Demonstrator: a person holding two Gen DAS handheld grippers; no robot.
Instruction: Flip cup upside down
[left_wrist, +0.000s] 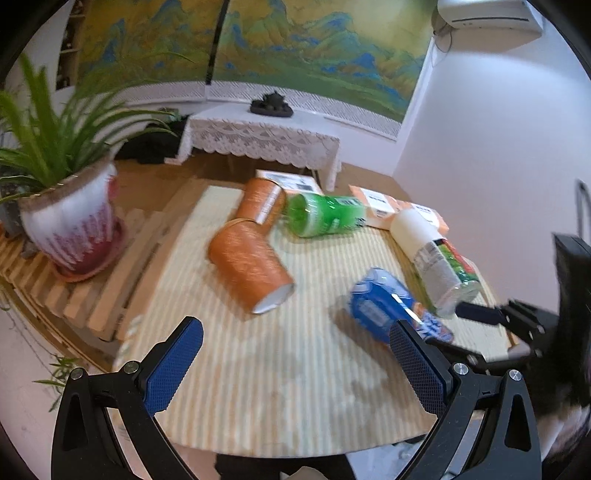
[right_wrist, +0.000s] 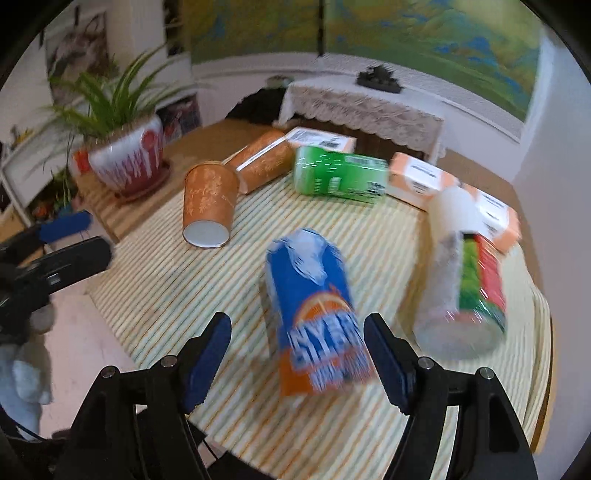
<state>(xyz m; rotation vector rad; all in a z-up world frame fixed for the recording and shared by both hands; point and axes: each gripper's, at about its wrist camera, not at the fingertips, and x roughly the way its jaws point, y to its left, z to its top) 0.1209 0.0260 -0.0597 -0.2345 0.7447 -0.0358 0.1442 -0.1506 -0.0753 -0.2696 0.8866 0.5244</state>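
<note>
Several cups lie on their sides on a striped mat (left_wrist: 280, 369). A blue and orange cup (right_wrist: 317, 317) lies between the open fingers of my right gripper (right_wrist: 297, 339), not clamped; it also shows in the left wrist view (left_wrist: 388, 302). An orange cup (left_wrist: 247, 273) lies mid-mat with its mouth toward me, ahead of my left gripper (left_wrist: 295, 343), which is open and empty. A second orange cup (left_wrist: 262, 199), a green cup (left_wrist: 325, 214) and a clear cup with a white top (left_wrist: 432, 254) lie behind.
A potted plant (left_wrist: 70, 221) stands on a slatted wooden board (left_wrist: 55, 291) at the left. Orange and white boxes (left_wrist: 384, 206) lie at the mat's far edge. A low table with a lace cloth (left_wrist: 262, 136) stands behind.
</note>
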